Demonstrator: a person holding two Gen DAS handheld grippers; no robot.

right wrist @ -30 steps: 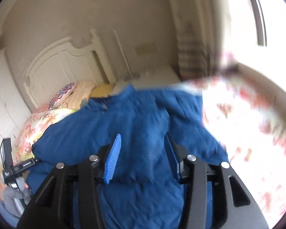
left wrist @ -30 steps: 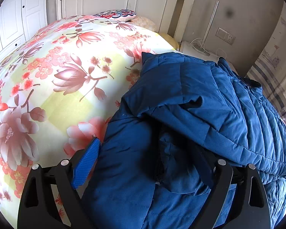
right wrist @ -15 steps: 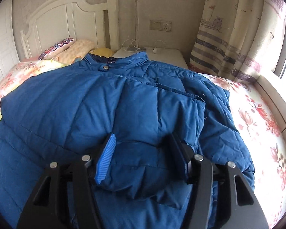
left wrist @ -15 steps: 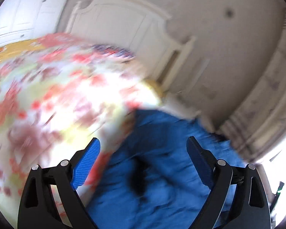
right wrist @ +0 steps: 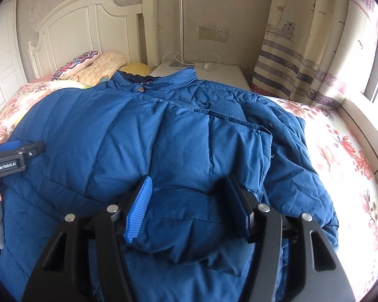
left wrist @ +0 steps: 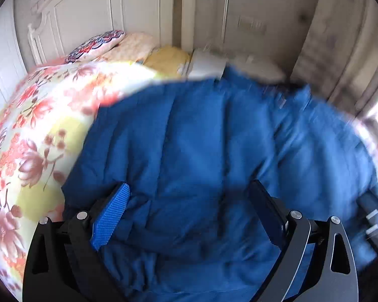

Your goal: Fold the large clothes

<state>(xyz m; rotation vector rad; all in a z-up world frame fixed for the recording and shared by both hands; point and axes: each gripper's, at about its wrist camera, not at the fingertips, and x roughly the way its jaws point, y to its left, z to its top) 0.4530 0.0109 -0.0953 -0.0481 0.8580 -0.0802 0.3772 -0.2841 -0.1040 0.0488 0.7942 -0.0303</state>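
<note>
The bed (right wrist: 340,156) carries a floral cover and fills most of both views. Its white headboard (right wrist: 88,30) stands against the far wall.

A large blue padded jacket (right wrist: 163,130) lies spread on the bed, its collar (right wrist: 168,80) toward the headboard and its snap fastener showing there. One sleeve (right wrist: 229,151) is folded across the jacket's middle, and its cuff end lies at the near edge of the jacket.

Beyond the jacket's collar, against the headboard, sit a patterned pillow (right wrist: 75,61), a peach checked pillow (right wrist: 103,66) and a yellow cushion (right wrist: 138,68). Beside the collar, away from the pillows, stands a white nightstand (right wrist: 221,73) with cables on it. A striped curtain (right wrist: 302,58) hangs beyond the jacket's window side.

The right tongs (right wrist: 189,205) stand over the jacket's near edge, half spread, with the folded sleeve end bulging up between the two pads. The pads (right wrist: 138,211) flank the fabric; contact on the dark side cannot be confirmed.

The left tongs (left wrist: 189,214) hang over the jacket's pillow-side half, spread wide, with fabric beneath and nothing pinched. That view is motion-blurred. In the right wrist view the left tongs (right wrist: 20,148) appear at the jacket's far side edge.
</note>
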